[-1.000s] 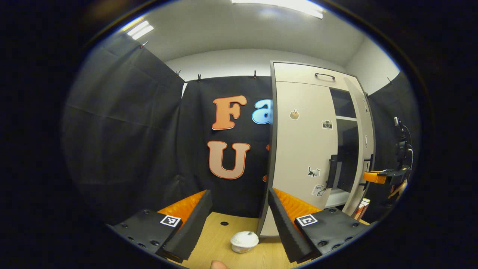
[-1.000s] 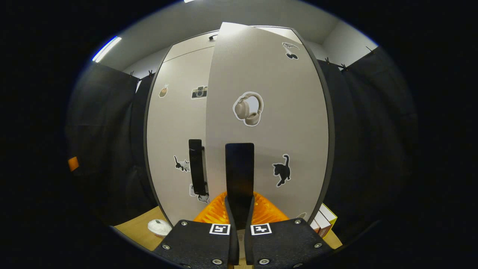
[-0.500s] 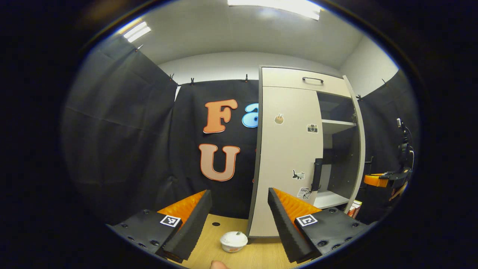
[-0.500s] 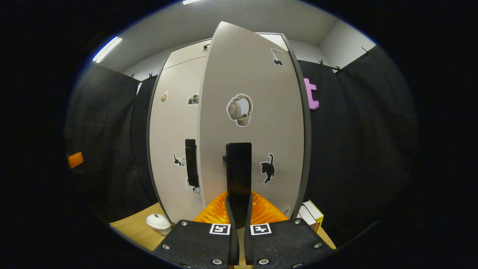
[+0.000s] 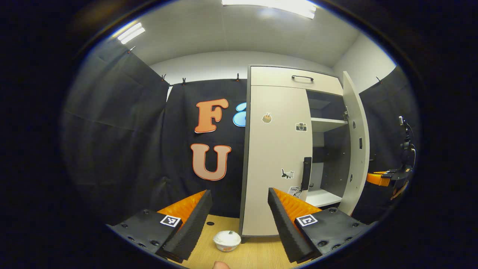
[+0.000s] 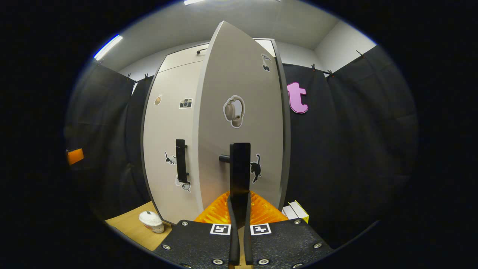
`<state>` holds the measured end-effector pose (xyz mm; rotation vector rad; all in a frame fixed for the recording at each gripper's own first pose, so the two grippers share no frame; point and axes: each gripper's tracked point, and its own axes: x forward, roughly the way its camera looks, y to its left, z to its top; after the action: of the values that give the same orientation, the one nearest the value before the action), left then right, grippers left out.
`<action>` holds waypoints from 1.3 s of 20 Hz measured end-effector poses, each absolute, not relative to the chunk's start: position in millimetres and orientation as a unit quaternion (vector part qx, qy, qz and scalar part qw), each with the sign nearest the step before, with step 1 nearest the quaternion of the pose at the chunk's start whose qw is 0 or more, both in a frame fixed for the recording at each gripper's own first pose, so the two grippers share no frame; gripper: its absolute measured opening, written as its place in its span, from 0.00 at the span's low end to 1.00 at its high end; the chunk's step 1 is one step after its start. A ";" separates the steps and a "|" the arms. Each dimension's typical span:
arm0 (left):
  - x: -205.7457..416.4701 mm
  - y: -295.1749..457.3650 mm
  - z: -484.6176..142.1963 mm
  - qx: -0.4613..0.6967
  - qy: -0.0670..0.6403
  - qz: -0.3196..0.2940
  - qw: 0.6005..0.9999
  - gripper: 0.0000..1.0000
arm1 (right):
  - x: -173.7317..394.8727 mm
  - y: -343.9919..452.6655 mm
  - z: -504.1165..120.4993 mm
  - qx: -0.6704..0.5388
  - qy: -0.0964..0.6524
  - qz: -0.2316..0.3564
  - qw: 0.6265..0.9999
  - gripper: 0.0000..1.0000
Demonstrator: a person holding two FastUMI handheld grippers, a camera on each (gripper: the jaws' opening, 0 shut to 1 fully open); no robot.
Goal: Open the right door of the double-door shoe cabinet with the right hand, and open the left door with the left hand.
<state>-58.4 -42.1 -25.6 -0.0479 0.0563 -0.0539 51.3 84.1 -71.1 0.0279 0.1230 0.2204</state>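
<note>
Right gripper clamped on right door handle; left gripper wide apart, empty, before the closed left door; its view reveals shelves.

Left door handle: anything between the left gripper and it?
Nothing visible. In the left gripper view the left gripper is open and short of the cabinet; the left door handle stands unobstructed above and right of its fingers. The white bowl sits low on the table, below that path.
</note>
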 end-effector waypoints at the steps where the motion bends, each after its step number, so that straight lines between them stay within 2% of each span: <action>1: -57.5 -45.8 -25.3 -0.024 0.028 -0.031 0.999 0.95 | 51.0 80.0 -69.9 0.017 0.061 0.101 0.993 0.05; 4: -56.3 -56.5 -26.7 -0.020 0.029 -0.039 0.999 0.96 | 46.7 64.3 -69.8 0.002 0.059 0.078 0.995 0.04; 11: -48.1 -73.6 -36.8 -0.023 0.037 -0.050 0.998 0.95 | 44.0 39.9 -69.8 0.019 0.062 0.065 0.996 0.04; 12: -46.5 -75.3 -38.4 -0.023 0.038 -0.051 0.998 0.98 | 44.0 35.9 -69.7 0.019 0.062 0.060 0.996 0.03; 14: -42.9 -78.1 -39.5 -0.024 0.039 -0.051 0.998 0.97 | 44.1 22.9 -70.5 0.013 0.061 0.045 0.997 0.00; 15: -41.6 -80.5 -39.7 -0.024 0.039 -0.052 0.998 0.97 | 44.7 14.5 -70.2 0.008 0.059 0.036 0.998 0.05; 16: -40.4 -82.7 -40.1 -0.024 0.040 -0.054 0.997 0.97 | 46.0 5.5 -70.4 0.003 0.058 0.025 0.998 0.00; 20: -36.0 -95.8 -41.3 -0.019 0.037 -0.057 0.998 0.96 | 36.6 -38.1 -70.9 0.006 0.059 -0.006 0.998 0.00; 22: -32.3 -103.6 -41.7 -0.016 0.035 -0.060 0.997 0.97 | 31.7 -47.5 -72.4 0.041 0.068 0.009 0.997 0.00; 26: -19.4 -127.0 -41.4 -0.019 0.035 -0.069 0.997 0.96 | 17.0 -57.1 -74.9 0.063 0.070 0.034 0.995 0.06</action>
<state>-19.4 -127.0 -41.4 -0.0390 0.0704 -0.1373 17.0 -57.1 -74.9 0.1254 0.1405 0.0682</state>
